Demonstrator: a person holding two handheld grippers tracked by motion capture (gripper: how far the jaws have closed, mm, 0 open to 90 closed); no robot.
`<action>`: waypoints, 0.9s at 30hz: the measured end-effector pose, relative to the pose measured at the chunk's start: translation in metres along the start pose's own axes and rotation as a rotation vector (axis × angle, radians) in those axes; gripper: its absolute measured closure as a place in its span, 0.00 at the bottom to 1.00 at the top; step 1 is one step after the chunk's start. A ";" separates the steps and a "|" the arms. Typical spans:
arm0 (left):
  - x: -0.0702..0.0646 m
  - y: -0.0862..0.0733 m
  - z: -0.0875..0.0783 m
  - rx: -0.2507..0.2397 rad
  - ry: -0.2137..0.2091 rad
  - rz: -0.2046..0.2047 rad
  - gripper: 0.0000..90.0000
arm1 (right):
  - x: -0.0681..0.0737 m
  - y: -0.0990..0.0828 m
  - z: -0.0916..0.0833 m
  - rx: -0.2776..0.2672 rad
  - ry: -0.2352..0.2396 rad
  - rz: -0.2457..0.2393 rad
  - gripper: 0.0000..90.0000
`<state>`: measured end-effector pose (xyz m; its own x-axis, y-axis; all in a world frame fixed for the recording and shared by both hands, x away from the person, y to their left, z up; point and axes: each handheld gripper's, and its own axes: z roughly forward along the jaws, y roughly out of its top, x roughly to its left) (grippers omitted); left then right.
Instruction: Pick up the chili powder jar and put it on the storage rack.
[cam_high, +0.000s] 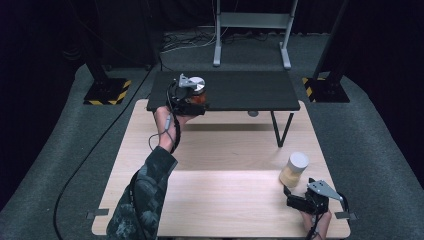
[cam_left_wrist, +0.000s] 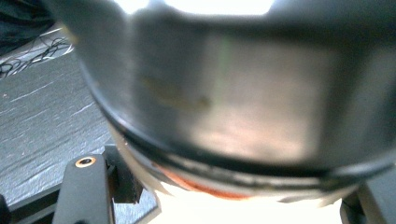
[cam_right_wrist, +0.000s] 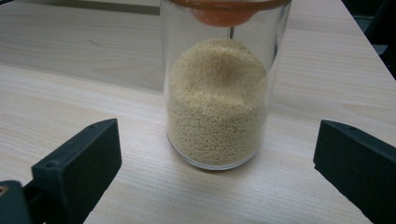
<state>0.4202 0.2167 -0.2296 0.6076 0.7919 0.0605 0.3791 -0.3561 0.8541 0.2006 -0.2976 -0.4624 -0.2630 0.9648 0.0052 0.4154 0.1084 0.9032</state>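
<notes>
My left gripper (cam_high: 196, 96) is shut on a glass jar with a silver metal lid (cam_high: 196, 84) and orange-brown contents, at the left end of a low black shelf (cam_high: 240, 90). Whether the jar rests on the shelf I cannot tell. In the left gripper view the jar's lid and orange seal (cam_left_wrist: 224, 121) loom large and blurred between my black jaws. A second glass jar of pale grain (cam_high: 295, 169) (cam_right_wrist: 217, 102) stands upright on the wooden table (cam_high: 225, 200) at the right. My right gripper (cam_high: 299, 199) (cam_right_wrist: 219, 144) is open just in front of it, not touching.
The black shelf stands on thin legs (cam_high: 280, 130) over the table's far half. Behind the table are a grey metal frame (cam_high: 250, 30) and two stands with yellow-black striped bases (cam_high: 107, 92) (cam_high: 322, 90). A cable (cam_high: 85, 165) runs across the floor at the left.
</notes>
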 end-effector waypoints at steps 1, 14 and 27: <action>0.000 0.002 0.002 0.003 0.001 0.000 0.34 | 0.000 0.000 0.000 -0.001 0.001 -0.001 0.00; 0.008 0.016 0.023 0.039 0.020 -0.042 0.34 | -0.001 0.000 0.000 -0.001 0.007 -0.004 0.00; 0.015 0.016 0.034 0.044 0.013 -0.072 0.34 | -0.001 -0.001 0.000 -0.004 0.006 -0.004 0.00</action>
<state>0.4591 0.2057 -0.2323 0.5688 0.8225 0.0068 0.4516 -0.3192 0.8332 0.2000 -0.2985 -0.4629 -0.2703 0.9628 0.0039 0.4105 0.1115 0.9050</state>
